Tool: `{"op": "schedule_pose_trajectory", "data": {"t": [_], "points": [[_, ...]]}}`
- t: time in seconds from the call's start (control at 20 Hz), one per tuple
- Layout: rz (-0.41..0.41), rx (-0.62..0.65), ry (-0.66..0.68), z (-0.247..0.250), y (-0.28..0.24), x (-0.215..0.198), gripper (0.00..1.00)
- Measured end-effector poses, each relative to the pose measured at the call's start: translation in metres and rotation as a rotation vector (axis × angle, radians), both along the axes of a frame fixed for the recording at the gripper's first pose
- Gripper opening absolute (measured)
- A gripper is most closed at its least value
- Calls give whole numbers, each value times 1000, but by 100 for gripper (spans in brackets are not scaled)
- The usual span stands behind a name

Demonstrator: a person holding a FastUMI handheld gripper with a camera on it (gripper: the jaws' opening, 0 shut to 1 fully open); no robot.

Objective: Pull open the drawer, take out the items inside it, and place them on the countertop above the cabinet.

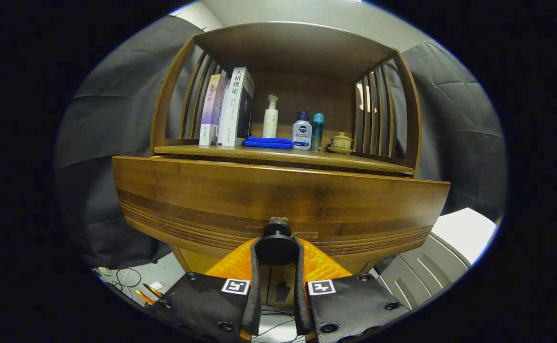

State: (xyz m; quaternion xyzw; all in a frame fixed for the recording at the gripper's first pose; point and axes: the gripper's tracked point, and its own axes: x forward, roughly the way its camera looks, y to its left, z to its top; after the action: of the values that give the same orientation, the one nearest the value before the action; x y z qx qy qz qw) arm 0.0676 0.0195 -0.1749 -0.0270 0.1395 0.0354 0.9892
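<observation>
A dark wooden drawer front (278, 195) of the cabinet spans the view just ahead of my fingers, standing out a little from the cabinet body. Its black round knob (277, 247) sits between my two fingers, and my gripper (277, 250) is shut on it, one pad pressing each side. The drawer's inside is hidden behind the front panel. Above the drawer runs the countertop (364, 163), a wooden shelf under a slatted hutch.
On the countertop stand two books (226, 107), a folded blue cloth (268, 142), a white pump bottle (270, 117), a blue-capped lotion bottle (302, 132), a teal bottle (317, 131) and a small lidded cup (341, 142). Grey steps (421, 271) lie lower right; cables (128, 278) lie on the floor lower left.
</observation>
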Motion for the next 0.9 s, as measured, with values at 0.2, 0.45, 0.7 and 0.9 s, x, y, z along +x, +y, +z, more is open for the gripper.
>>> {"op": "schedule_pose_trajectory", "data": {"t": [0.2,0.45,0.7,0.9], "points": [[4,8,10,1,-2,-26,30],[20,5,43,-6,-2,-57,31],[35,18,37,-5,3,-79,30],[46,30,44,-5,6,-92,30]]}}
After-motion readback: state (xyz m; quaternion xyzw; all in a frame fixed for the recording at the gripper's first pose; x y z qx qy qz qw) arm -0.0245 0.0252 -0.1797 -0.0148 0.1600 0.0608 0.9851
